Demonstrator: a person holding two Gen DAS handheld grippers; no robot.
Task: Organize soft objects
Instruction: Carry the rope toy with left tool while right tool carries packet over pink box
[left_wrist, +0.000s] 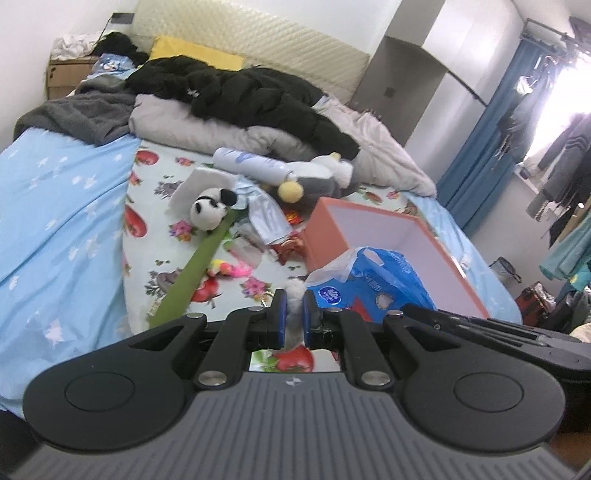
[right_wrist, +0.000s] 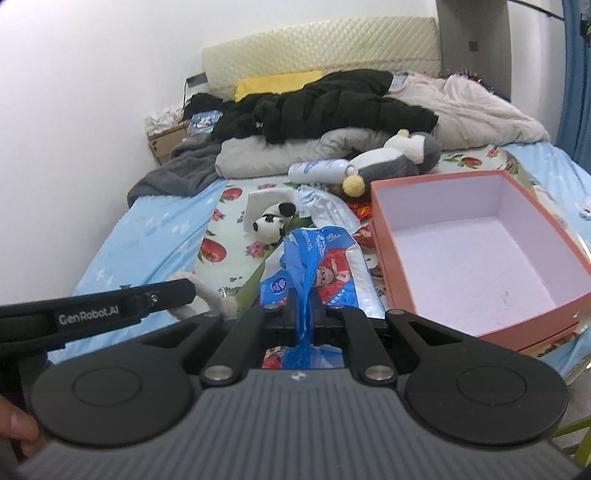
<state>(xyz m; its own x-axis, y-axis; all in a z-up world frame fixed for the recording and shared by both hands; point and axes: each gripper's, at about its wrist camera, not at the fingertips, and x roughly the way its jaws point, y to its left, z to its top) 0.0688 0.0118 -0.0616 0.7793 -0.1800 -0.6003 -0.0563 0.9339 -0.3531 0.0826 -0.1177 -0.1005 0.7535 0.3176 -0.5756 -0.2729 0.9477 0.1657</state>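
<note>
My left gripper (left_wrist: 293, 308) is shut on a small white fluffy piece (left_wrist: 295, 291), seen as a white plush loop in the right wrist view (right_wrist: 207, 295). My right gripper (right_wrist: 303, 314) is shut on the blue plastic tissue pack (right_wrist: 314, 269), which also shows in the left wrist view (left_wrist: 373, 284) beside the open orange box (left_wrist: 388, 236). The box (right_wrist: 480, 266) is empty. A panda plush (left_wrist: 210, 210) with a green stalk (left_wrist: 195, 273), a grey-white penguin plush (left_wrist: 317, 177) and a white bottle (left_wrist: 251, 162) lie on the bed.
A black jacket (left_wrist: 251, 96) and grey quilt (left_wrist: 207, 129) are piled at the bed's head. Wrappers and a pink toy (left_wrist: 232, 269) are scattered on the fruit-print sheet (left_wrist: 159, 221). Clothes hang at the window on the right (left_wrist: 561, 155).
</note>
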